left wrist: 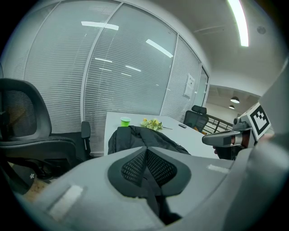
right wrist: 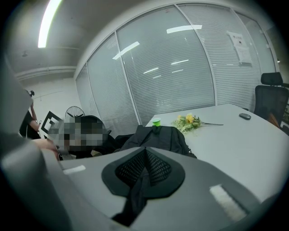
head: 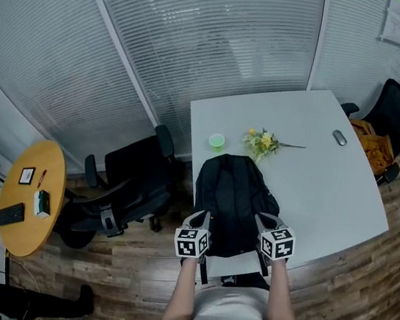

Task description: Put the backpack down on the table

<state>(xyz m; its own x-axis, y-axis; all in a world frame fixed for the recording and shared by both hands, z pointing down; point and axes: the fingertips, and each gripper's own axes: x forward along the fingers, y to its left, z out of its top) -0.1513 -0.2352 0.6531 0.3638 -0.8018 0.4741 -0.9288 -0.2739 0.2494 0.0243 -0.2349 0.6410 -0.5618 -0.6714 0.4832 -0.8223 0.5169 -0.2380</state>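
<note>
The black backpack (head: 233, 194) lies on the white surface (head: 337, 191). The left tool (head: 203, 219) and right tool (head: 262, 221) each pinch a strap (left wrist: 156, 202).

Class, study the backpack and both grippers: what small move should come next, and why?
Probably open both jaws. The backpack already lies on the table, while the left gripper and the right gripper are each shut on a strap, so letting go would likely finish the job.
</note>
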